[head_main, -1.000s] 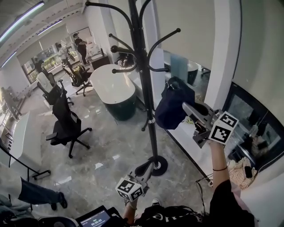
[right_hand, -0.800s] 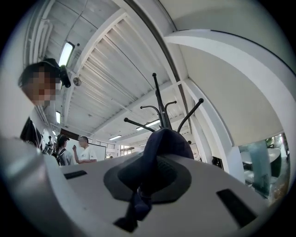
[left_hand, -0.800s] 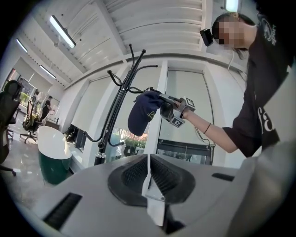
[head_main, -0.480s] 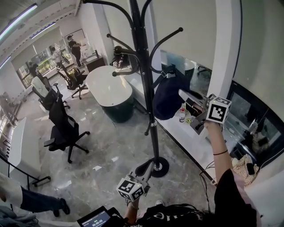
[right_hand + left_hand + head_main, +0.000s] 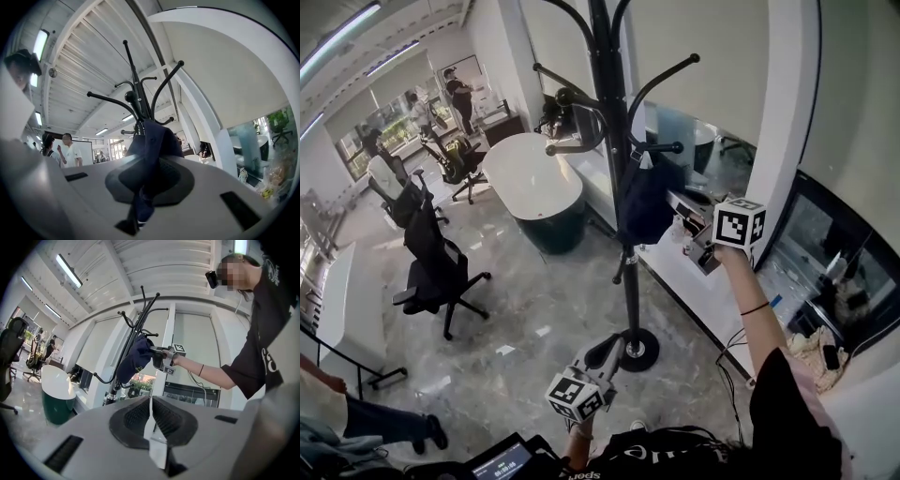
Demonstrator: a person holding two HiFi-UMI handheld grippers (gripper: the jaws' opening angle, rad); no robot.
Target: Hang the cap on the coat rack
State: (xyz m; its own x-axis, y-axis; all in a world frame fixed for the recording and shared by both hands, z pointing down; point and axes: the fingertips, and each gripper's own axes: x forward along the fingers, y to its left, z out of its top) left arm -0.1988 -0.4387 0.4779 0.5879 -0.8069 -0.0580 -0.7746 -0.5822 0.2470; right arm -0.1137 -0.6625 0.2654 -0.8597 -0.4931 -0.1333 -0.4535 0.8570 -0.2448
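The black coat rack stands on the marble floor, its hooks spreading above. A dark navy cap hangs from my right gripper, which is shut on its fabric, and the cap rests right against the pole under a short hook. In the right gripper view the cap is pinched between the pads, with the rack just behind it. My left gripper is held low near the rack's base, shut and holding nothing. In the left gripper view the cap and the right gripper show ahead beside the rack.
A white oval table with a dark green base stands behind the rack. A white window ledge runs along the right. Black office chairs stand at the left. People stand at the far back, and another is at the lower left.
My right gripper has carried the cap leftward, from clear of the rack to right up against its pole. The left gripper has hardly shifted.
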